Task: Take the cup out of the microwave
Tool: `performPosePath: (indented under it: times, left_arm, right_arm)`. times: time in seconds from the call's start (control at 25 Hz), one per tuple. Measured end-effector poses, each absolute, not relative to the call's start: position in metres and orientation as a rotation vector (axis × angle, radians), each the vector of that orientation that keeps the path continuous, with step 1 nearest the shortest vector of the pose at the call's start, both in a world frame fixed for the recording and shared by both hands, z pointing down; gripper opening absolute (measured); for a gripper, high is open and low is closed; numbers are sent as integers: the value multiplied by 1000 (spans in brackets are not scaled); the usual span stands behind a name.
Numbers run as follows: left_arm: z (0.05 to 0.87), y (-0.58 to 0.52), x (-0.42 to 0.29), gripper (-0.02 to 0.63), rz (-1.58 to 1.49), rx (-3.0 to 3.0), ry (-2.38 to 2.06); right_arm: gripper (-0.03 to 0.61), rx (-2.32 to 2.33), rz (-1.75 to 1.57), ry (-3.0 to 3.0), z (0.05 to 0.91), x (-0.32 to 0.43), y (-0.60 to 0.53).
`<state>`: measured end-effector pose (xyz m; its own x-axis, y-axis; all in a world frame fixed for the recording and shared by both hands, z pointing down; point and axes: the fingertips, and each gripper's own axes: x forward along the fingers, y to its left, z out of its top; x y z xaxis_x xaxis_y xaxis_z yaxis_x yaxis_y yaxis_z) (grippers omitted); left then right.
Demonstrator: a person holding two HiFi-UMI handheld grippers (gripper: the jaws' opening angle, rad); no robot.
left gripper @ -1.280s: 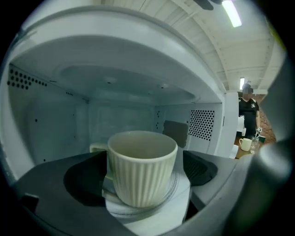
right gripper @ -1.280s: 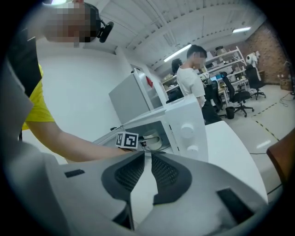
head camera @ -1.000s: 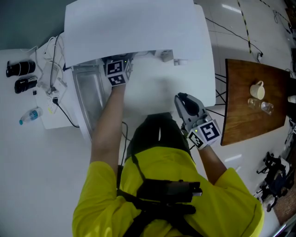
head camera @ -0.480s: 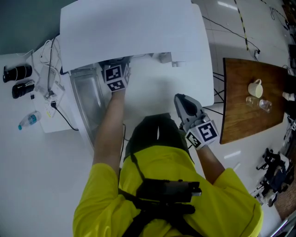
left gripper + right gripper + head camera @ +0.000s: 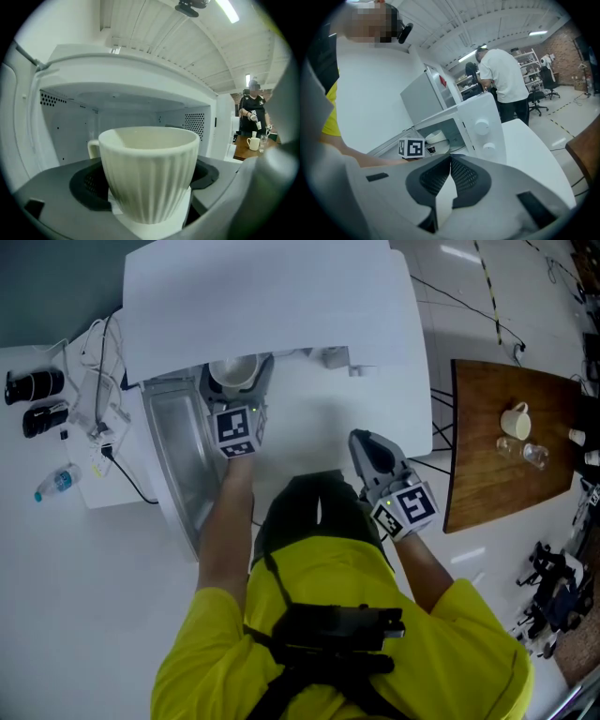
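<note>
A cream ribbed cup with its handle at the far left side sits between the jaws of my left gripper, which is shut on it. Cup and gripper hang just in front of the white microwave, whose cavity stands behind the cup. The microwave door hangs open at the left. My right gripper is shut on nothing, held over the white counter to the right of the microwave. From the right gripper view, the cup shows at the microwave's mouth.
A wooden table at the right carries a white mug and small glasses. Left of the microwave lie cables, two black items and a small bottle. A person in white stands behind the counter.
My left gripper has drawn back out of the microwave towards me, and the cup it holds now shows in the head view. The right gripper has stayed where it was.
</note>
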<state>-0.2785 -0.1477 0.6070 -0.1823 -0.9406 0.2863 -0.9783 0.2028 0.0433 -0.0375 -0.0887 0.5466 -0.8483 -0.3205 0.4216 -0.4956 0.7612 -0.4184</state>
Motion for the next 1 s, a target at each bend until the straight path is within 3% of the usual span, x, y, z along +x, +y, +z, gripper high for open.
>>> performPosePath:
  times: [0.52, 1.0]
  left_arm:
    - [640, -81, -156, 463, 286, 1903, -2045]
    - [688, -137, -13, 463, 342, 2084, -1799]
  right_arm:
    - [8, 903, 626, -2630, 553, 36, -112]
    - [8, 1172, 653, -2479, 569, 154, -106]
